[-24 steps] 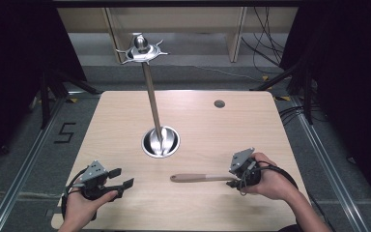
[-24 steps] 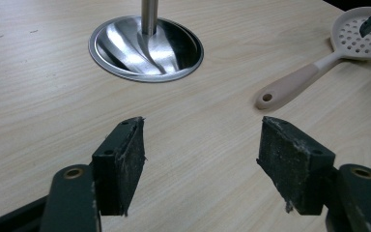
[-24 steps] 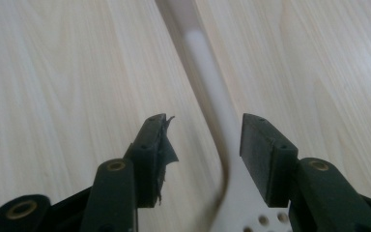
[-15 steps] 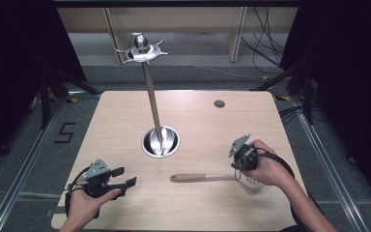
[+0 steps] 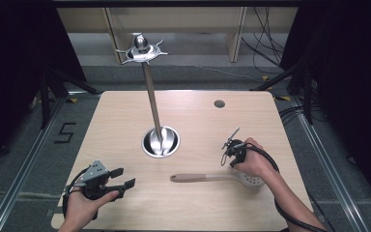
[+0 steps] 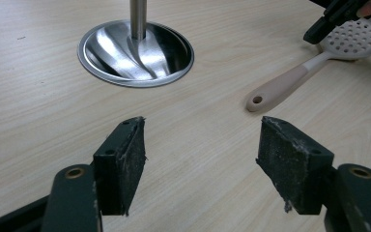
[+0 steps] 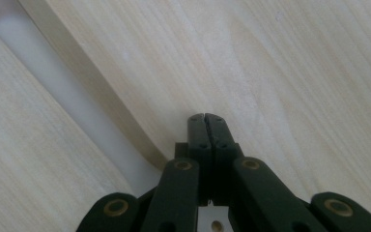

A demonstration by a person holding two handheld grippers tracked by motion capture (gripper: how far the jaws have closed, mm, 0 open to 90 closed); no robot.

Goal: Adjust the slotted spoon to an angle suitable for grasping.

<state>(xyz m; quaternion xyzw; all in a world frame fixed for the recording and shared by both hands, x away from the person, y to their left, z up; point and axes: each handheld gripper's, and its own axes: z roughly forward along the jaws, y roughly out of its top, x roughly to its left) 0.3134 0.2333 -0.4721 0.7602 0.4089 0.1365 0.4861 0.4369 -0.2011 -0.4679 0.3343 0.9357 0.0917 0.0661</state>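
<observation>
On the table (image 5: 125,125), spoon (image 5: 207,178) beside closed right fingers (image 7: 206,121).

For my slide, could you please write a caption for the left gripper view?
Open left tool hovering over the wooden table, facing a slotted spoon and the steel stand base.
</observation>
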